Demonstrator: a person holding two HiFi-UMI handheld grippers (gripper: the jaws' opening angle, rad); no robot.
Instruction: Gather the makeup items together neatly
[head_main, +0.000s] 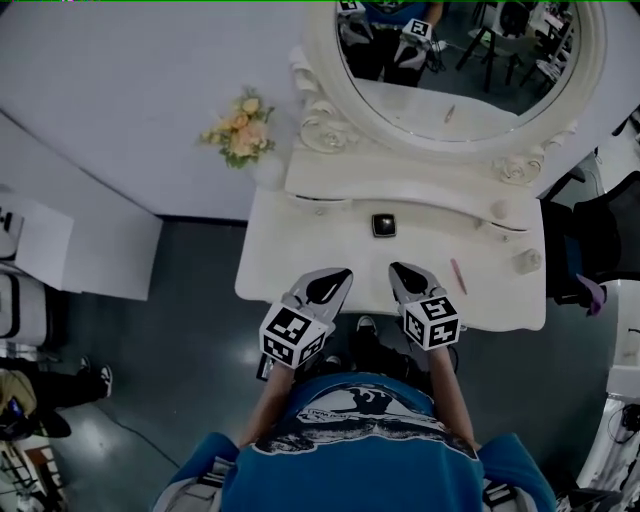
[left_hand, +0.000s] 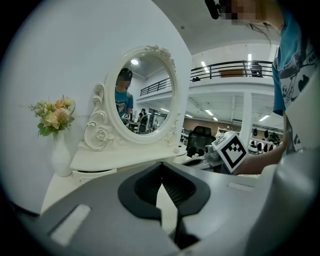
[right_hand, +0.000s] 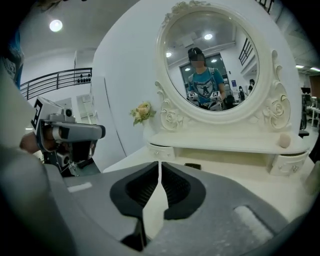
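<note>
- The left gripper (head_main: 336, 283) and right gripper (head_main: 402, 273) were clenched and empty above the table's (head_main: 285, 262) front edge.
- The black compact (head_main: 383, 225), pink pencil (head_main: 458, 275) and small jar (head_main: 526, 261) lay well apart.
- Nudged by closed jaws, the flat pencil might roll off.

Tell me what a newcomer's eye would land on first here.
The big oval mirror atop the white vanity table dominates, with a posy of flowers at its left end. On the tabletop lie a small black square case at centre and a pink stick to the right. The left gripper and right gripper hang shut and empty over the front edge.
</note>
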